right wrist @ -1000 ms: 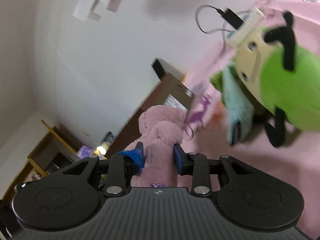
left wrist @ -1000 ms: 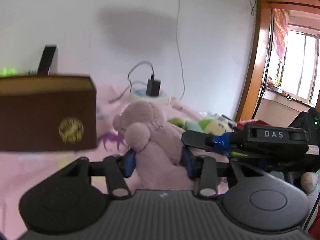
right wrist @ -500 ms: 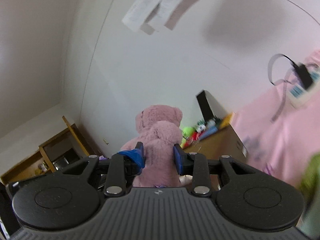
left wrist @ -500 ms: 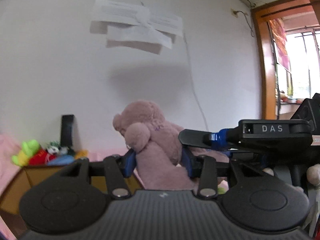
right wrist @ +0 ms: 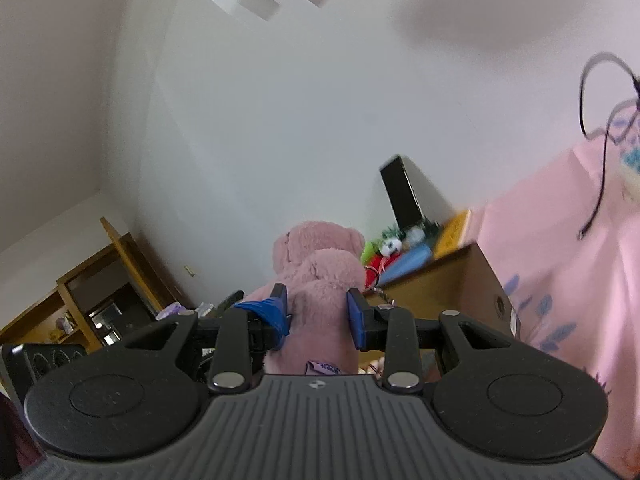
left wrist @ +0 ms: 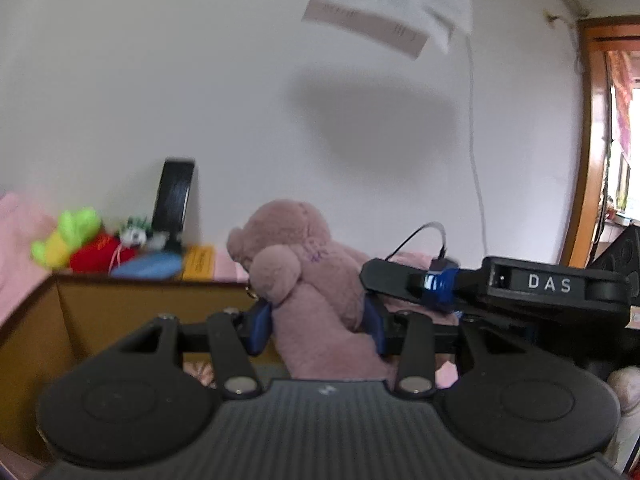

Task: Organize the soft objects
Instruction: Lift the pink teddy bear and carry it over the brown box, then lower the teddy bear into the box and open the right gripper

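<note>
A pink plush bear (left wrist: 308, 280) is held in the air by both grippers. My left gripper (left wrist: 318, 326) is shut on its body, blue pads pressed into the plush. My right gripper (right wrist: 318, 312) is shut on the same bear (right wrist: 320, 276) from the other side; its finger (left wrist: 420, 280) shows in the left wrist view to the right of the bear. A brown cardboard box (left wrist: 120, 308) stands just behind and below the bear, with several small plush toys (left wrist: 92, 246) piled at its far edge. The box also shows in the right wrist view (right wrist: 452, 284).
A pink bedsheet (right wrist: 580, 260) lies to the right of the box, with a black charger cable (right wrist: 596, 184) on it. A black upright object (left wrist: 174, 196) leans on the white wall behind the box. A wooden shelf (right wrist: 92, 288) stands at left, a door frame (left wrist: 580, 140) at right.
Both grippers have lifted the bear off the bed and swung it left toward the box. The box's open top and the toys in it have come into view.
</note>
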Available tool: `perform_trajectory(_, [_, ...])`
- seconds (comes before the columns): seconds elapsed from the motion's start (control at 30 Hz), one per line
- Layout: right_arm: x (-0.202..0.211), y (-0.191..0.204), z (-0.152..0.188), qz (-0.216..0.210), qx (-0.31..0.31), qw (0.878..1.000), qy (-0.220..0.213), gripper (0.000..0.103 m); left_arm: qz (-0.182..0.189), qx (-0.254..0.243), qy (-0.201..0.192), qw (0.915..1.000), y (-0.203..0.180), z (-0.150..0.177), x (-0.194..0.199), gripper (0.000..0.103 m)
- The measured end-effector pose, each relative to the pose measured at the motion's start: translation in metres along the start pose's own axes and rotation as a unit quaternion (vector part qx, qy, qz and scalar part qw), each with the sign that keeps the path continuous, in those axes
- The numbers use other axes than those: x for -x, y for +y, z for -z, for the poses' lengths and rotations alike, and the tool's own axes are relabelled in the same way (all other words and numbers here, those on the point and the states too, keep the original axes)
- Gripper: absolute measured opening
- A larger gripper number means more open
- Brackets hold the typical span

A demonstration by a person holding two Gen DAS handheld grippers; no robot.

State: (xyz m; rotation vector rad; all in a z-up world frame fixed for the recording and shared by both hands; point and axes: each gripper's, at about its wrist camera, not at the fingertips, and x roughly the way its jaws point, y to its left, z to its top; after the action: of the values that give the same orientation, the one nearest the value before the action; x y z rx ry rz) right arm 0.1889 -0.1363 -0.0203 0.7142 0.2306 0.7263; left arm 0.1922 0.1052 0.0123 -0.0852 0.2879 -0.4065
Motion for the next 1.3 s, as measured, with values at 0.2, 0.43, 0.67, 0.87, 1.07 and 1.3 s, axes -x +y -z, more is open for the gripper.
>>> perform_trajectory(0.2, [-0.017, -0.011, 0.017, 0.019, 0.004, 1.0, 0.015, 0.014, -0.016, 0.012, 0.029, 0.9994, 0.018, 0.014, -0.019, 0.043])
perform_trajectory(0.43, [-0.025, 0.014, 0.029, 0.069, 0.131, 0.989, 0.022, 0.012, -0.05, 0.003, 0.074, 0.996, 0.014, 0.024, -0.031, 0.043])
perform_trajectory(0.67, [-0.03, 0.014, 0.035, 0.067, 0.165, 0.984, 0.029, 0.008, -0.095, -0.029, 0.079, 0.9919, 0.001, 0.03, -0.036, 0.049])
perform_trajectory(0.87, [-0.029, 0.013, 0.036, 0.069, 0.157, 0.985, 0.017, 0.009, -0.116, -0.023, 0.063, 0.991, 0.003, 0.034, -0.034, 0.061])
perform_trajectory(1.07, [-0.025, 0.011, 0.034, 0.067, 0.144, 0.987, 0.002, 0.012, -0.128, -0.012, 0.043, 0.9907, 0.005, 0.037, -0.028, 0.067])
perform_trajectory(1.3, [-0.024, 0.009, 0.035, 0.078, 0.146, 0.986, -0.01, 0.012, -0.144, -0.01, 0.022, 0.9893, 0.003, 0.041, -0.026, 0.069])
